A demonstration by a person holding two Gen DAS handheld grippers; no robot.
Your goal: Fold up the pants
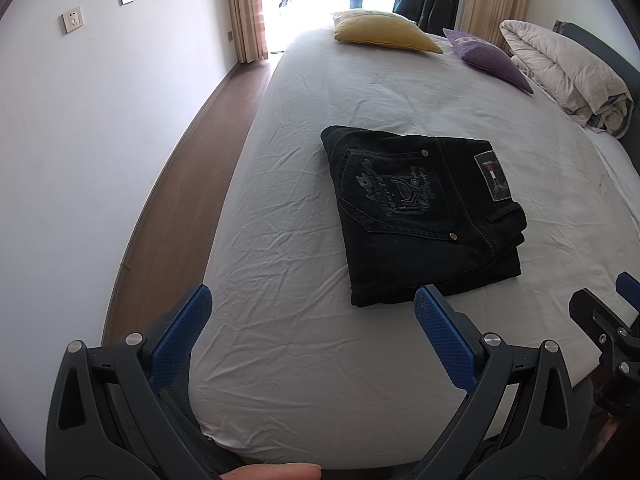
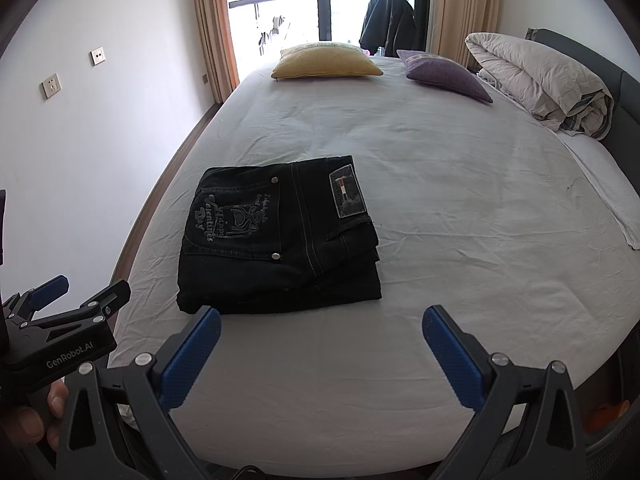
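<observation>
A pair of black jeans [image 1: 424, 216] lies folded into a compact stack on the white bed sheet, back pocket and waist label facing up. In the right wrist view the same jeans [image 2: 280, 236] rest left of centre. My left gripper [image 1: 312, 300] is open, held just short of the stack's near edge, nothing between its blue pads. My right gripper [image 2: 320, 320] is also open and empty, hovering in front of the stack's near right corner. Each gripper shows at the edge of the other's view: the right gripper [image 1: 604, 312] and the left gripper [image 2: 76, 288].
The bed [image 2: 460, 200] fills most of both views. A yellow cushion [image 2: 326, 62], a purple cushion [image 2: 444, 74] and a rolled duvet [image 2: 548, 80] lie at its far end. A wall with sockets and a strip of wooden floor [image 1: 176, 200] run along the left.
</observation>
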